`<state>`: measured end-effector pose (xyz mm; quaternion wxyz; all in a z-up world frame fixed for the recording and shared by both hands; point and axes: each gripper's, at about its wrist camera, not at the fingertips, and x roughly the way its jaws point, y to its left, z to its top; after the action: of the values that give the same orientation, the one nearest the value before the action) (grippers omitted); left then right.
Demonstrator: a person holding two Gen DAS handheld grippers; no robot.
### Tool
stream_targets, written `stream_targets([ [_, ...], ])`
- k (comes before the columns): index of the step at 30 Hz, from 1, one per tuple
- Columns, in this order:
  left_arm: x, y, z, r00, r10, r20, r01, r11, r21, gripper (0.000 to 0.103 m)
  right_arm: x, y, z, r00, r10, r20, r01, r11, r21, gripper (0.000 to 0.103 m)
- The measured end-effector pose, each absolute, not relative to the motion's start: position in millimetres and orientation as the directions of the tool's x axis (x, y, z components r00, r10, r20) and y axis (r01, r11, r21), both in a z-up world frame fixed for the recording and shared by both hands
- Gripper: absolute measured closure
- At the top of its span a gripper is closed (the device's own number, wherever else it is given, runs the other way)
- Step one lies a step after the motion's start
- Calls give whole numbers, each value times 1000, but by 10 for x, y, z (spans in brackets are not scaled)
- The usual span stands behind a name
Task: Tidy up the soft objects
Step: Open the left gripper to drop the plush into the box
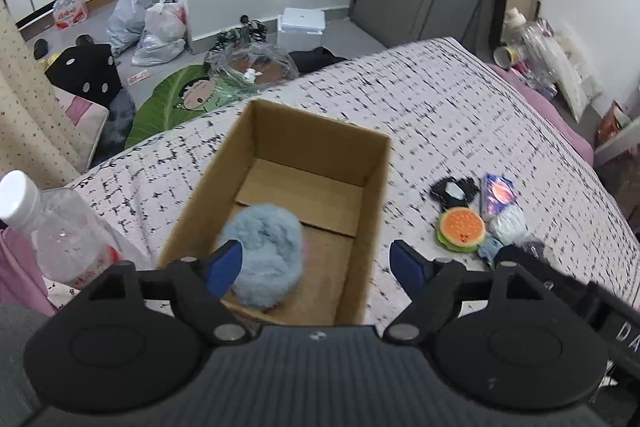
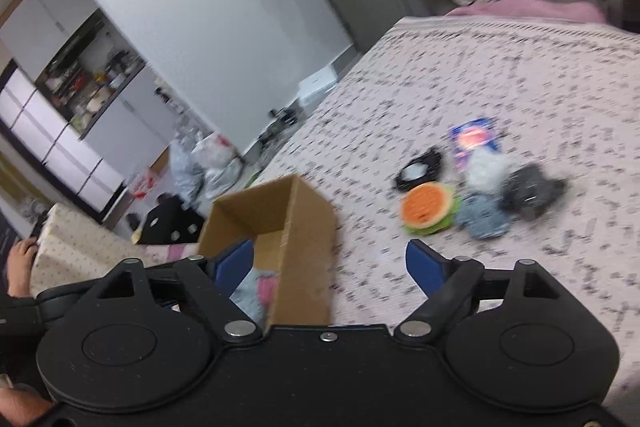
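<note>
An open cardboard box [image 1: 376,187] stands on the patterned bed cover [image 1: 460,107]. A fluffy light-blue soft toy [image 1: 266,259] lies inside it at the near end. My left gripper [image 1: 316,263] is open above the box, its left pad beside the toy, not gripping it. To the right of the box lie a burger plush [image 1: 462,229], a black item [image 1: 454,191], a blue packet [image 1: 498,197] and a white bundle [image 1: 508,229]. In the right wrist view my right gripper [image 2: 330,265] is open and empty over the box [image 2: 308,227]; the burger plush [image 2: 426,207] lies ahead to the right.
A clear plastic bottle [image 1: 52,227] stands at the near left. A dark soft item [image 2: 530,193] and a bluish one [image 2: 482,215] lie by the burger. The floor beyond the bed holds bags [image 1: 160,27] and a green leaf cushion [image 1: 168,103].
</note>
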<state>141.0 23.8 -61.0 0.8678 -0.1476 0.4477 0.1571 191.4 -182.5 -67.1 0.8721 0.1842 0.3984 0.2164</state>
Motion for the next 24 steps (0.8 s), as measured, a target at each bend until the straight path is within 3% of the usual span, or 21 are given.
stream_targets([
  [13, 1464, -293, -474, 598, 94, -796, -294, 949, -109, 11, 1901, -2694, -731, 668, 465, -581, -108, 833, 542, 9],
  [16, 1496, -401, -441, 608, 88, -789, -276, 955, -106, 1, 1893, -2839, -759, 680, 453, -576, -82, 828, 555, 9],
  [24, 1565, -653, -371, 646, 91, -758, -236, 968, -85, 0, 1884, -3037, -729, 705, 443, -553, -74, 822, 564, 0],
])
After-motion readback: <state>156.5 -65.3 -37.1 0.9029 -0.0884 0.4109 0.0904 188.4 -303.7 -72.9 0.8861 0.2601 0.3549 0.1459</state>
